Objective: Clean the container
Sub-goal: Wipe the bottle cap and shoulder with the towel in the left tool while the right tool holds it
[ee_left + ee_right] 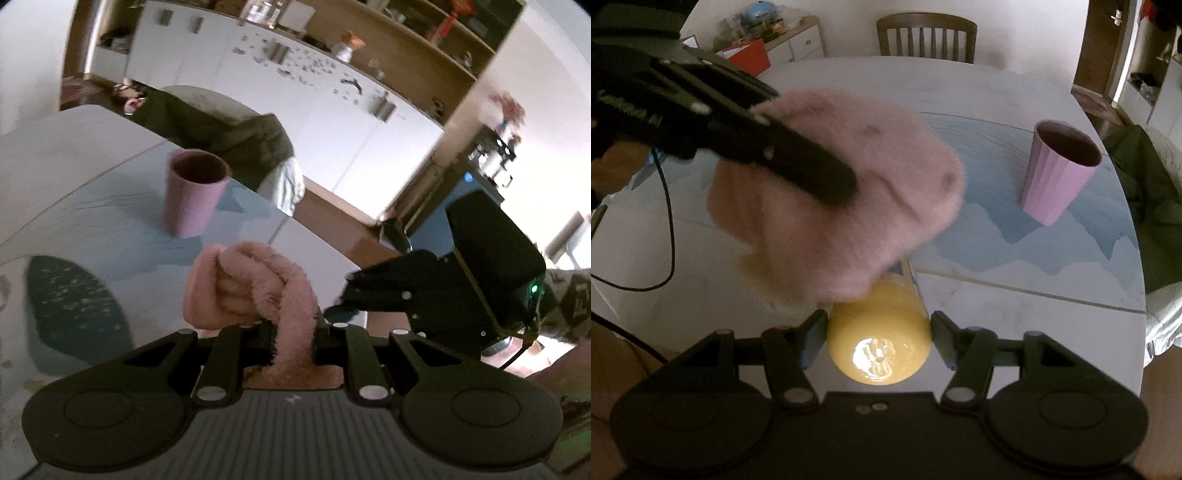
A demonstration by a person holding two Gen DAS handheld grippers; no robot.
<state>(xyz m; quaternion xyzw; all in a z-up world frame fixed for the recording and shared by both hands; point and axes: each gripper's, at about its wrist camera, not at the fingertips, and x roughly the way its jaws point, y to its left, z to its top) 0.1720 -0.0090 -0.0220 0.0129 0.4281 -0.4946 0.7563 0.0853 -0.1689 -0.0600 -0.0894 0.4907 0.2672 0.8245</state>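
— Nearest in the left wrist view, what do you get?

— Black linkage of the left gripper (291, 332), its jaws pressed in on a fluffy pink cloth (251, 288). One fold runs down between the fingers; the rest bunches up just ahead of them.

— And past the cloth?

— Upright on the table (74, 155), well apart from the jaws, stands a lilac ribbed cup (194, 192). To the right the right gripper (373, 291) shows side-on and dark; from here I cannot tell what it holds.

— Now the right wrist view.

— Closest is a glossy yellow container (879, 343), lying directly between the two fingers of the right gripper (879, 339). Both pads (942, 338) sit against its sides, so the jaws are pinching it.

— Where is the cloth here?

— Just beyond the container, touching its far upper edge and hiding its far end. The left gripper (834, 188) reaches in from upper left, one black finger lying across the pink pile. The lilac cup stands off to the right on the table's blue pattern (1071, 236).
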